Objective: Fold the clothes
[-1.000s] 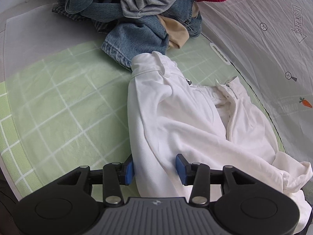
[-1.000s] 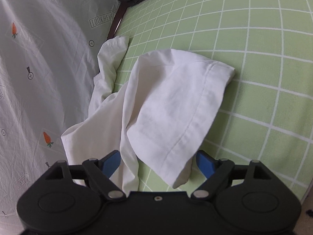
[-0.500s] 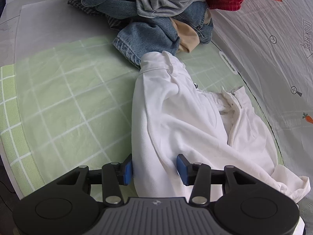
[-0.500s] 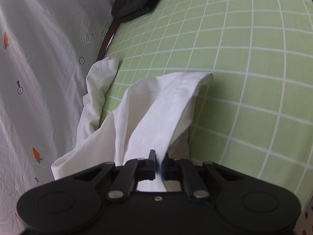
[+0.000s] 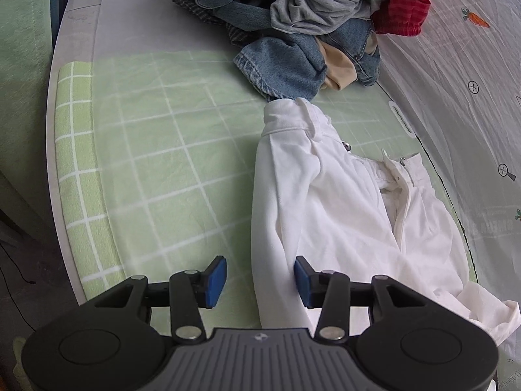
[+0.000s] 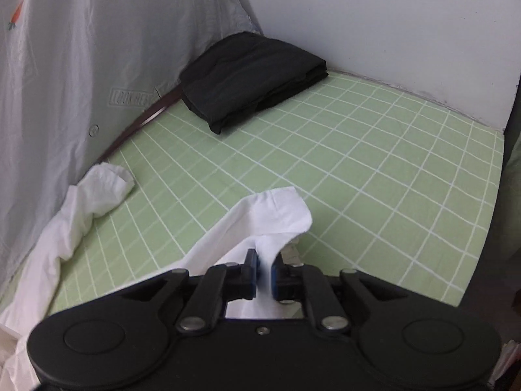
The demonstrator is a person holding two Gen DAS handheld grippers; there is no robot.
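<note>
I have the white trousers (image 5: 342,215) spread loosely on the green checked sheet (image 5: 156,169), waistband toward the heap of unfolded clothes (image 5: 312,26), fly open, cloth rumpled. My right gripper (image 6: 264,268) is pinched onto the hem end of one trouser leg (image 6: 273,218) and holds it a little above the sheet; the other leg (image 6: 97,189) trails along the hanging curtain, crumpled. My left gripper (image 5: 259,282) stands with its blue pads wide apart, straddling the near edge of the trousers without clamping anything.

As for progress, I judge these trousers are mid-handling: no clean fold shows in them, and the legs are not laid together. One black garment (image 6: 250,78) lies folded in a neat block in the far corner by the wall, so at least one piece sits as the task wants it. The heap of jeans, grey and red pieces is tangled and would need folding too.

The surface is a soft bed, its sheet slightly creased, with a thin pale cloth (image 5: 136,32) overlapping it near the heap. A white curtain with carrot prints (image 6: 81,65) hangs along one side; a plain wall (image 6: 390,16) closes the far end.
</note>
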